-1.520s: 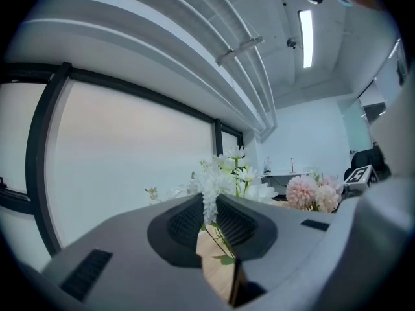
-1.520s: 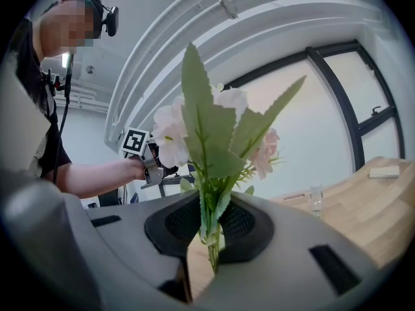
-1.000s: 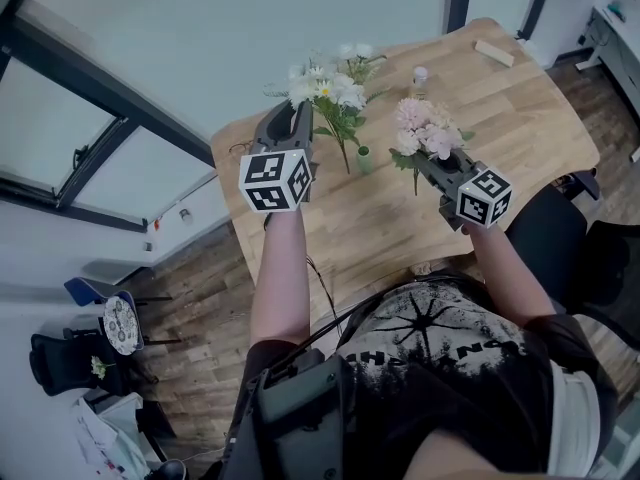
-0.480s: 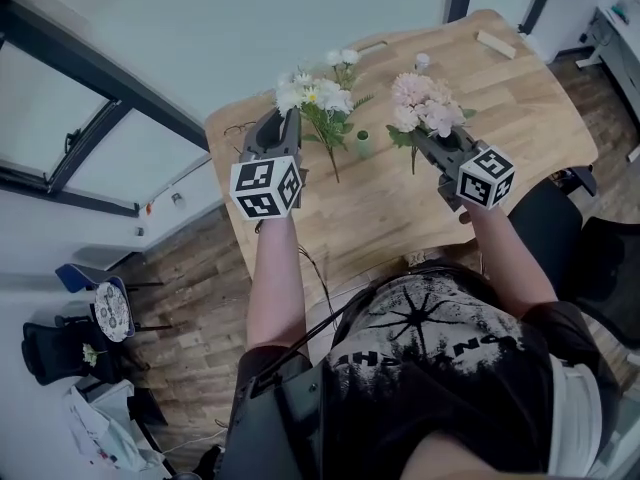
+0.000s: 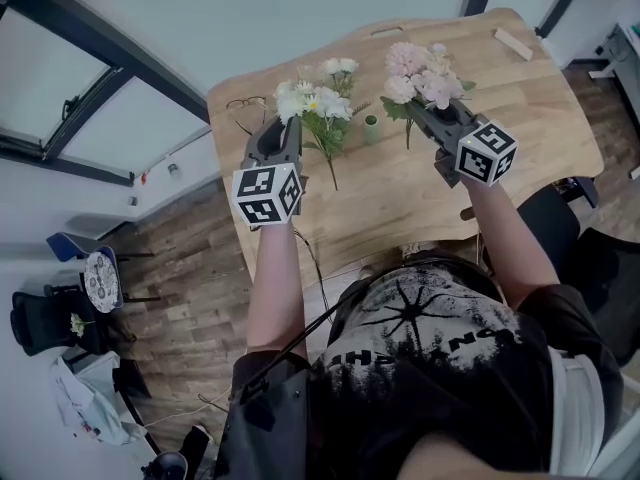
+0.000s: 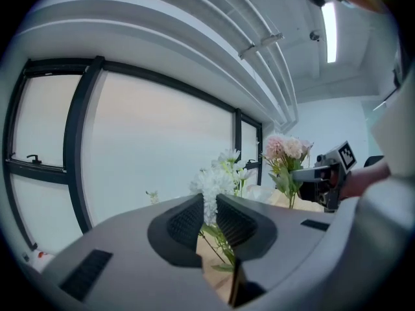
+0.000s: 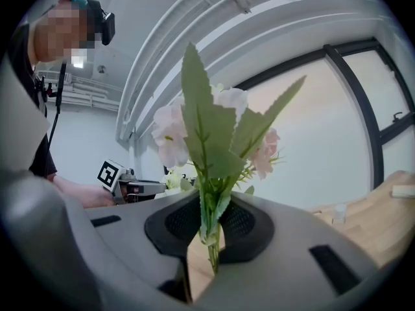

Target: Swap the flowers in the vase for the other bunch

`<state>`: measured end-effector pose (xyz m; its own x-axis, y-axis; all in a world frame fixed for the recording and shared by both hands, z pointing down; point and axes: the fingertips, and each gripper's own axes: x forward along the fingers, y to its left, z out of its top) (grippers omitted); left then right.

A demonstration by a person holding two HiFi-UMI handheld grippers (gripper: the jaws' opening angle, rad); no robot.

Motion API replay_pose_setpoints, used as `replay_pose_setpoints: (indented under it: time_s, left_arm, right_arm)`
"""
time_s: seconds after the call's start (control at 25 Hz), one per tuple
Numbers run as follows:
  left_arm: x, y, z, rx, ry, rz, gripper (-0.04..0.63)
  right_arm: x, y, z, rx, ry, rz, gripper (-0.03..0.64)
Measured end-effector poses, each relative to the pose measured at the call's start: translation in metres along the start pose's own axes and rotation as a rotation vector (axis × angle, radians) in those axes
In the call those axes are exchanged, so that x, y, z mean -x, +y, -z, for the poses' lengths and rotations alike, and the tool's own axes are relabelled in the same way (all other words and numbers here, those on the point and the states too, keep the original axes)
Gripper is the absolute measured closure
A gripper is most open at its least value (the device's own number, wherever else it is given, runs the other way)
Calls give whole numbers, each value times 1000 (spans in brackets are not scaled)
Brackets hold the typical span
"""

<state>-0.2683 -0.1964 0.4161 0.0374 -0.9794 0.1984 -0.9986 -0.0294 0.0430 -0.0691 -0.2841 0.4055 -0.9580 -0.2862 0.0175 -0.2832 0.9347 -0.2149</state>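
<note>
In the head view a small green vase (image 5: 371, 128) stands on the wooden table (image 5: 530, 108), with no flowers in it. My left gripper (image 5: 284, 134) is shut on the stems of a white flower bunch (image 5: 315, 99), left of the vase. The stems hang down past the jaws. In the left gripper view the white bunch (image 6: 214, 181) rises between the pads of that gripper (image 6: 207, 221). My right gripper (image 5: 426, 114) is shut on a pink flower bunch (image 5: 418, 72), just right of the vase. The pink bunch (image 7: 211, 135) stands upright in the right gripper (image 7: 209, 229).
A wooden block (image 5: 515, 43) lies at the table's far right corner. A small white bottle (image 7: 338, 213) stands on the table, and a thin dark cable (image 5: 240, 110) lies at the left edge. Large windows lie beyond, with a dark chair (image 5: 590, 258) at the right.
The left gripper has come down with the white bunch, staying left of the vase. The right gripper has carried the pink bunch farther over the table.
</note>
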Motion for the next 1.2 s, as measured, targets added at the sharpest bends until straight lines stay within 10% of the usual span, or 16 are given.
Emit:
replay_pose_setpoints:
  time_s: [1.2]
  left_arm:
    - [44, 17, 119, 182, 191, -176, 525]
  right_arm:
    - [-115, 8, 11, 32, 38, -251, 569]
